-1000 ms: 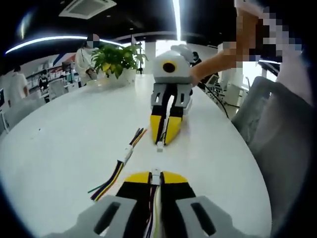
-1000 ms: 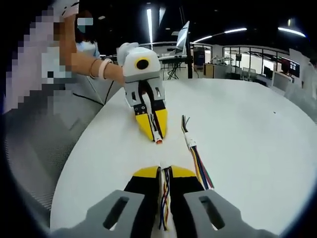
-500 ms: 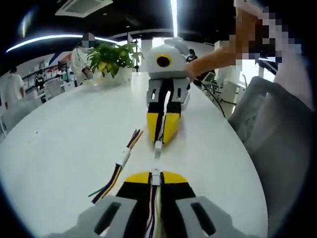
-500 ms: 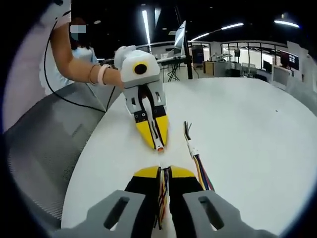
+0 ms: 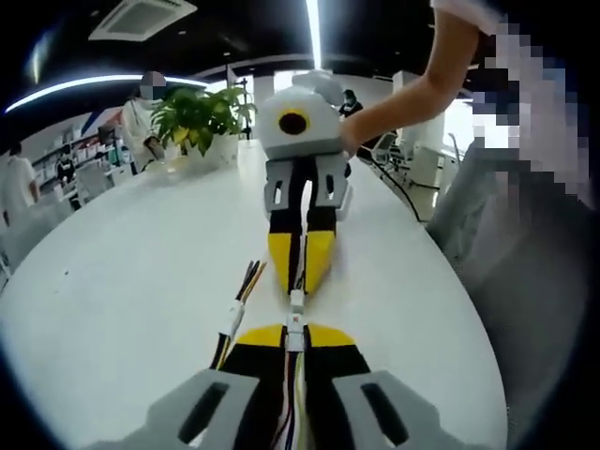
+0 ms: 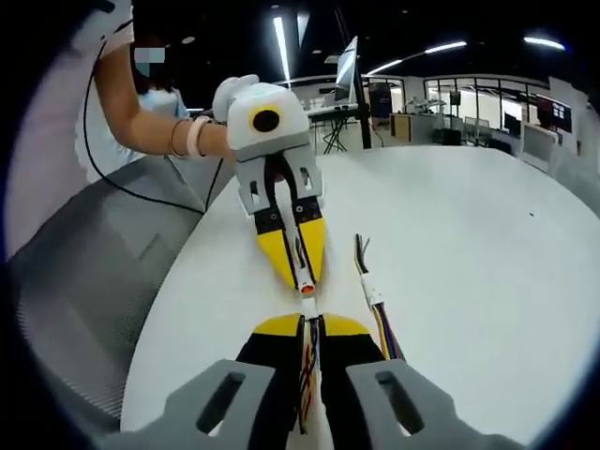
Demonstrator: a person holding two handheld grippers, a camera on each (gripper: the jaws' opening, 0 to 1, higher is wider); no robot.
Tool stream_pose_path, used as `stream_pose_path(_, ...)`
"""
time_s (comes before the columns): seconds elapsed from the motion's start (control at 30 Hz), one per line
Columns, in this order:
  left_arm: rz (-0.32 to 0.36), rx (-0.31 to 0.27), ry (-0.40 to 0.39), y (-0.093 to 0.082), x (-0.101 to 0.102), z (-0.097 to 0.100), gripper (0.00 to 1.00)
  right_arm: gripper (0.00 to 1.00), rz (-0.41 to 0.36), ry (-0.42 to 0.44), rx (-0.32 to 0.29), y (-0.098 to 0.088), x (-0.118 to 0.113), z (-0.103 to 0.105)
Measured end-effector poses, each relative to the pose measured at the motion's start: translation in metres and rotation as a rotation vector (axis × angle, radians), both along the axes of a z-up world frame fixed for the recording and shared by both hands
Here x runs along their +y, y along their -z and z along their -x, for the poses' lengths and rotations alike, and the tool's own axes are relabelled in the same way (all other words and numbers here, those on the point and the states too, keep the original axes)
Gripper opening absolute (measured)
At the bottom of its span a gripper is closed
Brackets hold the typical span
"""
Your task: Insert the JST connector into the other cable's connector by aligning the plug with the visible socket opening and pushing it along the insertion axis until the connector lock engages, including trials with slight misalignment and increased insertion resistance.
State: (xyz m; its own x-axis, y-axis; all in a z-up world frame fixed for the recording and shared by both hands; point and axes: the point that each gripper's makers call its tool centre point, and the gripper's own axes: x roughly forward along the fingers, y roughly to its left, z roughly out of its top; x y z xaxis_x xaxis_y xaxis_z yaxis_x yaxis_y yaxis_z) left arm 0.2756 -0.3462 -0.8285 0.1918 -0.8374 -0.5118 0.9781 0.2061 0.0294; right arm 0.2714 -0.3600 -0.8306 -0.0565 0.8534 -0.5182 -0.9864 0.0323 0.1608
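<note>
A: The small white JST connector point(image 5: 295, 333) with coloured wires sits pinched between the yellow tips of the left gripper point(image 5: 295, 335), jaws clamped on it above the white oval table point(image 5: 112, 309). Where is its mate?

B: In the left gripper view, the second white connector point(image 5: 296, 300) pokes out from the closed yellow jaws of the right gripper point(image 5: 299, 281). The two connector ends look to be touching or nearly so, nose to nose; I cannot tell if they are locked.

A: And from the other side?

B: In the right gripper view, the right gripper point(image 6: 310, 323) grips its cable tightly, wires running back between the jaws. The left gripper point(image 6: 302, 283) faces it, with an orange-tipped white connector end point(image 6: 307, 290) just above the right jaws.

A: Anything else on the table?

B: A loose bundle of multicoloured wires with a white plug point(image 5: 234, 314) lies beside the grippers. A green potted plant point(image 5: 195, 114) stands at the far end.
</note>
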Motion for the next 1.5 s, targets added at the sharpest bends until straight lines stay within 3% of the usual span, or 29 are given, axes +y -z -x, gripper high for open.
stream_pose_path(1.17, -0.049, 0.036, 0.038, 0.002, -0.005, 0.003, 0.00, 0.03, 0.050, -0.030, 0.019, 0.003, 0.003, 0.003)
stream_pose_path(1.5, -0.061, 0.010, 0.049, -0.006, -0.005, 0.000, 0.00, 0.03, 0.065, -0.049, 0.009, -0.004, 0.005, 0.000)
